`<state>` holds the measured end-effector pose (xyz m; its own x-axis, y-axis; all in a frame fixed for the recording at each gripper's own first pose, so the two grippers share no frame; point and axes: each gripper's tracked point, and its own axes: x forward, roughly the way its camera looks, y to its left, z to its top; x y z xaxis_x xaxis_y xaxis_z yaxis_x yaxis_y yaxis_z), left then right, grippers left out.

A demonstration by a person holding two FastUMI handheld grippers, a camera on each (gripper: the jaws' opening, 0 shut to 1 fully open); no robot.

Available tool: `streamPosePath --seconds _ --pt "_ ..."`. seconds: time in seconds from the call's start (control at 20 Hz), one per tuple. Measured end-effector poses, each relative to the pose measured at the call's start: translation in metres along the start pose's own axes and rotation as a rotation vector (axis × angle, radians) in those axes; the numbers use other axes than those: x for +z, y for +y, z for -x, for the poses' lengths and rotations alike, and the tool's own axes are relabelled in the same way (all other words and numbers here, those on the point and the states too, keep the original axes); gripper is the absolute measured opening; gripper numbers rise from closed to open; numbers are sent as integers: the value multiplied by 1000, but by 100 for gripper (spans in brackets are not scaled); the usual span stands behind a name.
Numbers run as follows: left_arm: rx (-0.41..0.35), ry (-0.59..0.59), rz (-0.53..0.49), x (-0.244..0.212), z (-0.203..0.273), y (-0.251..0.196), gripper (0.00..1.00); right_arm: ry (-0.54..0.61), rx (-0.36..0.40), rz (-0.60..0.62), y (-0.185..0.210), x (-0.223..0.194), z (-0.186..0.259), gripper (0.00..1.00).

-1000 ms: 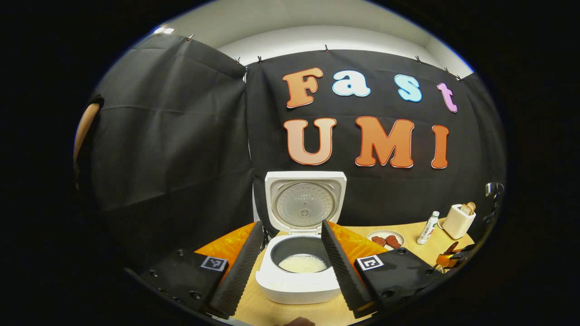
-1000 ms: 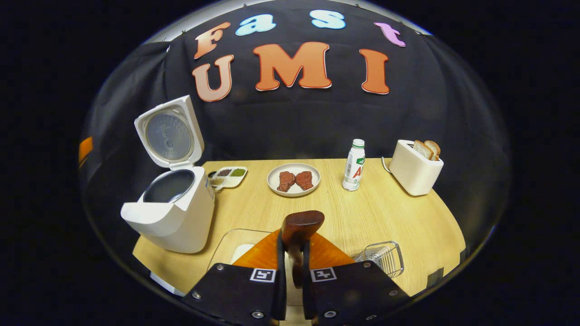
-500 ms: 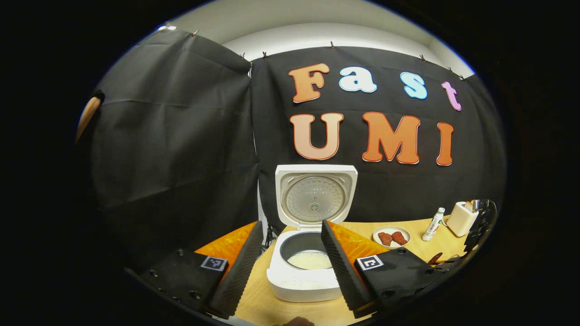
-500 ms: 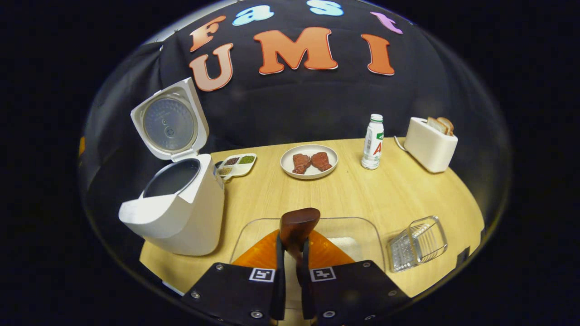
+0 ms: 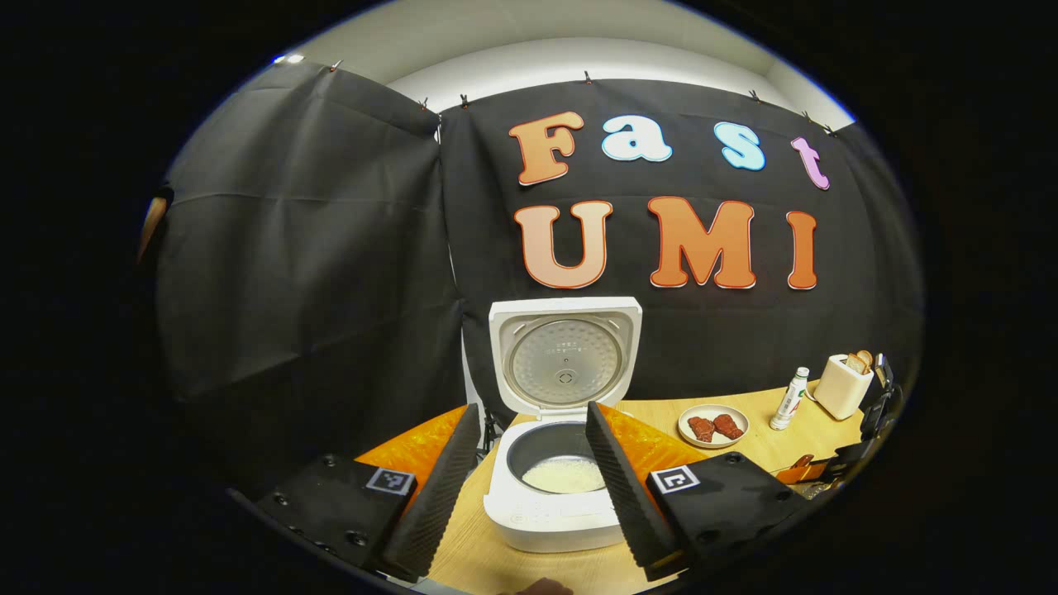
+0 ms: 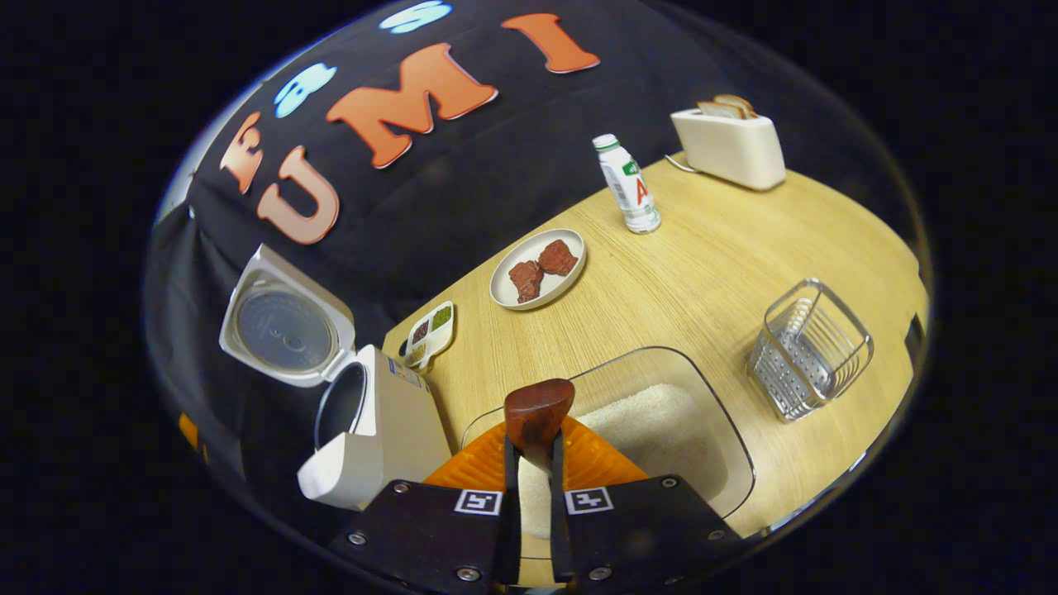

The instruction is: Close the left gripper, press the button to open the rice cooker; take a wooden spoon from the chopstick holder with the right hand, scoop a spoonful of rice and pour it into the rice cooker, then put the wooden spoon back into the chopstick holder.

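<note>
The white rice cooker stands with its lid raised, and white rice lies in its pot. My left gripper hangs open in front of it, one finger on each side of the pot. My right gripper is shut on the wooden spoon, whose dark bowl sticks up past the fingers. Below the spoon sits a clear dish holding rice. The wire chopstick holder stands to the right of the dish.
On the wooden table are a plate with two pieces of meat, a small bottle, a toaster with bread and a little tray of seasonings. Black cloth walls the back.
My right gripper has tilted and swung over the clear dish with the spoon, so the table now looks slanted. My left gripper has stayed nearly in place, open.
</note>
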<state>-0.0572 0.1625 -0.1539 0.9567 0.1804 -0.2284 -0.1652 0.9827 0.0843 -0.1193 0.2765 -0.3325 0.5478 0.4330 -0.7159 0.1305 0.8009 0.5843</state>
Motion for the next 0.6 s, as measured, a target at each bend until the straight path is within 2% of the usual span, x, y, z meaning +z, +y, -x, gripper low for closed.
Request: streamPosePath --seconds 0.6 --pt "-39 6 -20 10 4 -44 88 116 149 -337 -17 -7 7 14"
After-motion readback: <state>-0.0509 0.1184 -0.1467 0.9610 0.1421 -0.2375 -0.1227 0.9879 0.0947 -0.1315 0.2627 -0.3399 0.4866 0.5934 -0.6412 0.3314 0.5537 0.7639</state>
